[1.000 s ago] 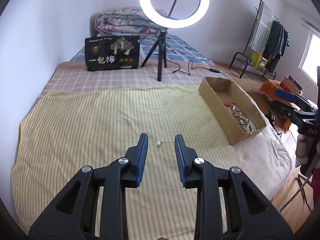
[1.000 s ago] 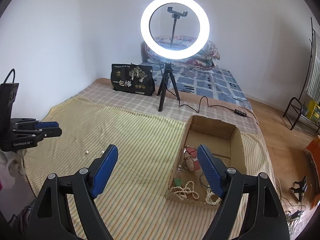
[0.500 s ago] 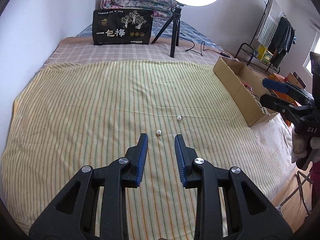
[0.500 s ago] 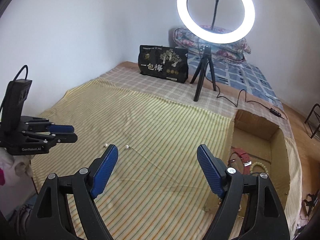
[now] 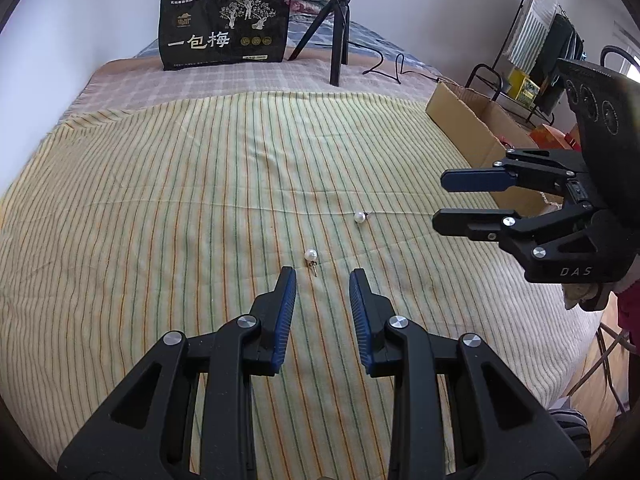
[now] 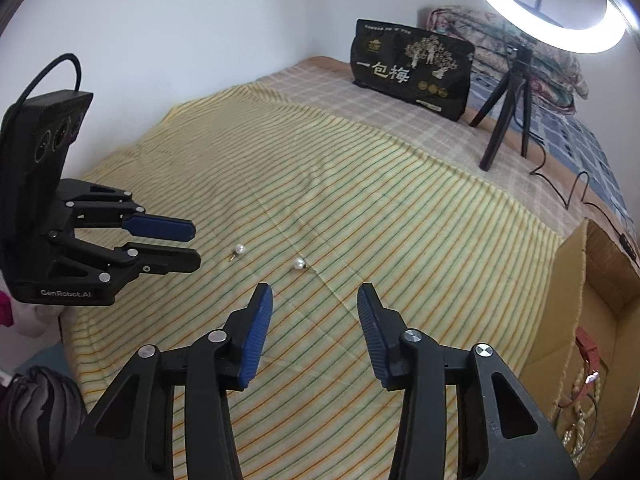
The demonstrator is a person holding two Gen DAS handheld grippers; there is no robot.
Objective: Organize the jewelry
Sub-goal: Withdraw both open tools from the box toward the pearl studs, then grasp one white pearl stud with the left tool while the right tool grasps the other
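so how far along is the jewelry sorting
Done: bead strands and a red strap already lie in the cardboard box. In hand: nothing; left gripper and right gripper hover with jaws apart and empty, the right's just narrowing. Left: two pearl earrings on the striped sheet.

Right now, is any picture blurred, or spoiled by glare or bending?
Left wrist view: sharp; the fisheye curves the striped cloth; both pearl earrings stay clear. Right wrist view: also sharp; the ring light burns out white at the top right, and the corners darken.

Two pearl stud earrings (image 5: 311, 255) (image 5: 359, 217), near each other on striped cloth (image 5: 160, 200).
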